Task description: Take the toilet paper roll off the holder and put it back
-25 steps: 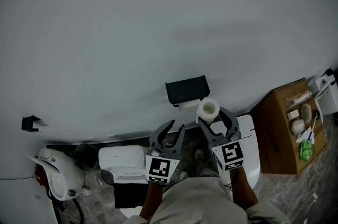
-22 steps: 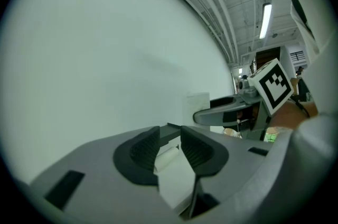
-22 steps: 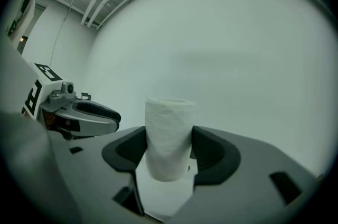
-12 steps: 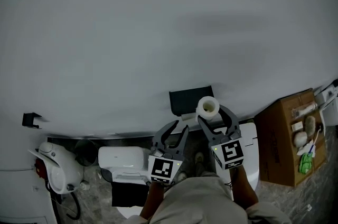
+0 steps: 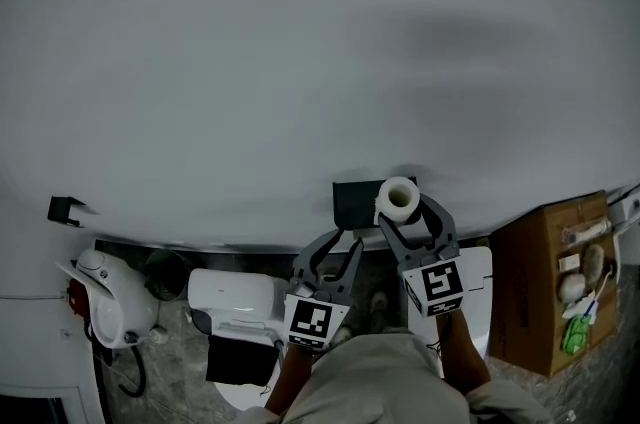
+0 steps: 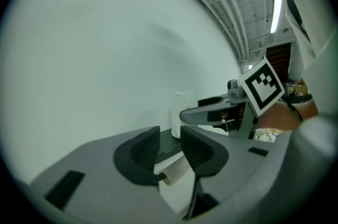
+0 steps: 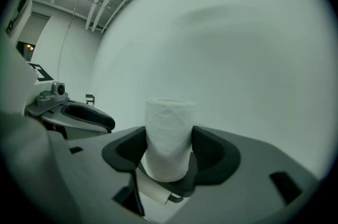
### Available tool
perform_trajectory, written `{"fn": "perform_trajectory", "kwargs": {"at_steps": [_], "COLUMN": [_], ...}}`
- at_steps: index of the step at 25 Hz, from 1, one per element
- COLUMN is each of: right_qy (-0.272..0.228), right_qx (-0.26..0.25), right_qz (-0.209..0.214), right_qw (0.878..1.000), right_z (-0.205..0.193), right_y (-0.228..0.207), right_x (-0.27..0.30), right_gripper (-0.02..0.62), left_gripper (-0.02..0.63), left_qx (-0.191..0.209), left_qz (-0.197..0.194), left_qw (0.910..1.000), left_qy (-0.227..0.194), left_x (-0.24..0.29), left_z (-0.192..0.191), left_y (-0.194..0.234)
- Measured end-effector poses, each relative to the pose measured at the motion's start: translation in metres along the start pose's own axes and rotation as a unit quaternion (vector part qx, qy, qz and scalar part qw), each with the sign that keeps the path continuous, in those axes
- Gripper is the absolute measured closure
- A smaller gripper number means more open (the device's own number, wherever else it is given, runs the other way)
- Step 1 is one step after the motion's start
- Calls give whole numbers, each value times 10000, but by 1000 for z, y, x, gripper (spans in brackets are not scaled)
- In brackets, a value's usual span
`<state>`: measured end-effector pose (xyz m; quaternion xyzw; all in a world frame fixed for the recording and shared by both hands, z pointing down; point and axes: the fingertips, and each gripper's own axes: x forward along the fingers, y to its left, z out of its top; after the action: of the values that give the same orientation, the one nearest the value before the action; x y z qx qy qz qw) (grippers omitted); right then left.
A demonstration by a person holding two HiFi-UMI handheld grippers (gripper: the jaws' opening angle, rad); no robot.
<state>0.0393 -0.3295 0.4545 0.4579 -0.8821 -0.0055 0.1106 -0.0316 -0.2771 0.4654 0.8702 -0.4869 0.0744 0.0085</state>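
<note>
Right gripper (image 5: 404,215) clamps the upright toilet paper roll (image 5: 398,197) just in front of the black wall holder (image 5: 352,202). Left gripper (image 5: 343,238), to its left, has jaws slightly apart and empty.

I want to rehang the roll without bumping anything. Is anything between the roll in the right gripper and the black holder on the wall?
Nothing visible does. The toilet paper roll, held in the right gripper, is close by the black holder. The left gripper hangs open just below the holder, apparently off the path.
</note>
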Motion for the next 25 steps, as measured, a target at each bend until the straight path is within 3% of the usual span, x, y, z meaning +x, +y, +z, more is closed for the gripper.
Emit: {"fn": "perform_trajectory", "kwargs": {"at_steps": [8, 13, 16, 18, 25], "right_qy": [194, 28, 41, -34, -111], "right_qx": [-31, -41, -19, 21, 0], "right_qz": [237, 255, 275, 259, 14], "right_qw": [9995, 9997, 9996, 9997, 9999], "right_z": [-9, -7, -8, -5, 3], "right_y": [2, 3, 4, 3, 1], "right_x": [18, 20, 20, 18, -2], "right_gripper": [328, 324, 291, 267, 273], "left_gripper": [477, 479, 479, 479, 479], "left_qx": [-34, -71, -106, -15, 97], "left_qz": [187, 214, 204, 182, 79], "left_qw": [9998, 9997, 9997, 9998, 9999], "left_qy": [50, 80, 96, 84, -47], "left_x": [6, 7, 6, 4, -7], "left_z": [-4, -5, -6, -5, 4], "left_y": [12, 13, 13, 12, 6]}}
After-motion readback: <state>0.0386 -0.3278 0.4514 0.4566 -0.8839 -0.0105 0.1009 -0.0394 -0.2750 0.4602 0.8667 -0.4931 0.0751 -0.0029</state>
